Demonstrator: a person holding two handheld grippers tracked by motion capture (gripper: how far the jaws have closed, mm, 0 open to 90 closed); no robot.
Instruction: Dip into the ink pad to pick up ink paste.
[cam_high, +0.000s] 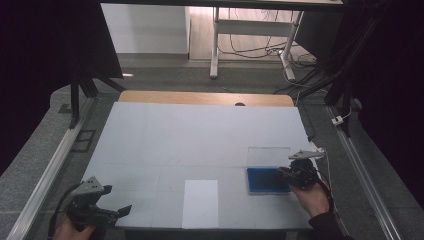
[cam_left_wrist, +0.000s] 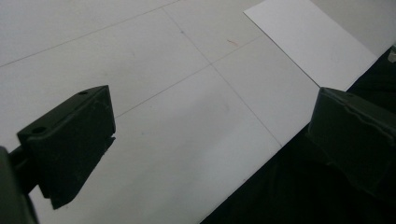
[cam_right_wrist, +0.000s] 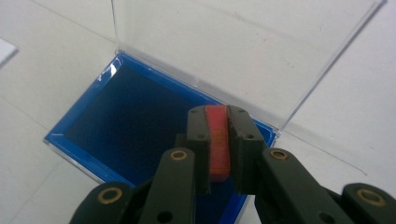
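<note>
Jaws of the right hand-held gripper (cam_right_wrist: 218, 140) are pressed together on a small red block (cam_right_wrist: 218, 140), a flat, hard-edged piece with faint markings on its narrow face, standing on edge between the black pads. Directly below and ahead of this hand-held gripper lies an open case (cam_right_wrist: 140, 121): a shallow rectangular tray with a bright blue rim and a dark blue, matte floor. The block hangs over the tray's near right corner, though whether it touches the floor cannot be told. Beyond the tray its clear plastic lid (cam_right_wrist: 243, 46) stands tilted back from the far edge, glossy and thin, hinged along that side. In the high view the right hand-held gripper (cam_high: 286, 173) sits at the tray's (cam_high: 267, 180) right edge, with the counter's (cam_high: 200, 135) right border near it on the outer side and broad free surface ahead and to its left.

The left hand-held gripper (cam_left_wrist: 210, 135) is spread wide, holding nothing, its blocky black jaws hovering over the counter's near edge. Ahead of it and to its right lies a plain white sheet of paper (cam_left_wrist: 310, 42), flat and rectangular. The counter is pale, smooth, crossed by fine seam lines.
</note>
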